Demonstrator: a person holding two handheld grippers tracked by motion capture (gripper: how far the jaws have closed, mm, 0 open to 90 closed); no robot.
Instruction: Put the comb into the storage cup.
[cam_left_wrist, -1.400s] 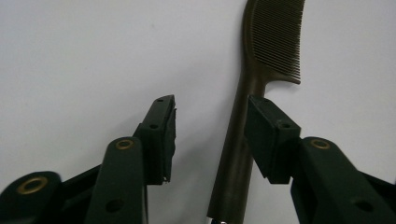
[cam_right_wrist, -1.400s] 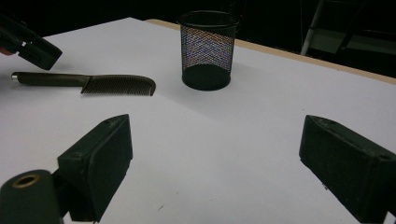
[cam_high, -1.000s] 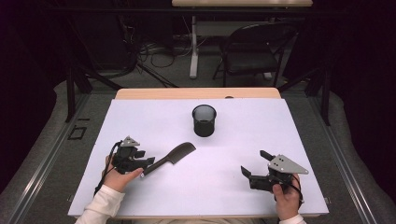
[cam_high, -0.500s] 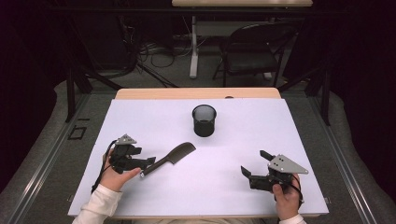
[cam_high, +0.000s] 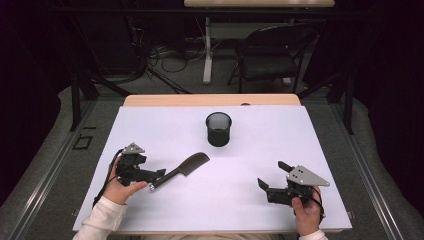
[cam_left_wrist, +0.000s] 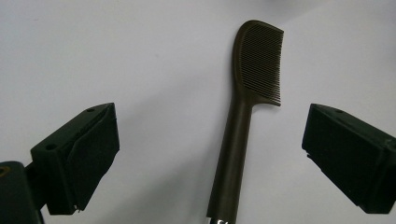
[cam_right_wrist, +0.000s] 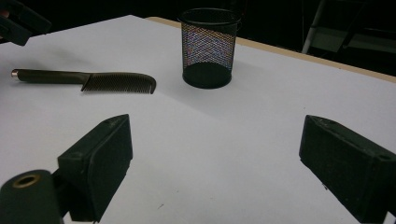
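Dark comb and mesh cup on a white table, both grippers empty.
High view: comb (cam_high: 181, 169) lower left of centre, left gripper (cam_high: 150, 177) at its handle, right gripper (cam_high: 269, 184) lower right. Left gripper view: jaws wide, comb between, untouched. Right gripper view: jaws wide; mesh cup (cam_right_wrist: 208, 46) top centre.

A white table (cam_high: 320, 130) lies largely bare, with open surface across the centre and right of the high view. A black mesh cup (cam_high: 218, 129) stands upright at upper centre, the one tall obstacle. A dark comb (cam_high: 181, 169) lies flat at lower left, its handle between the spread jaws of the left gripper (cam_left_wrist: 210, 154). The right gripper (cam_high: 272, 181), jaws apart, sits at lower right with clear tabletop ahead of it.
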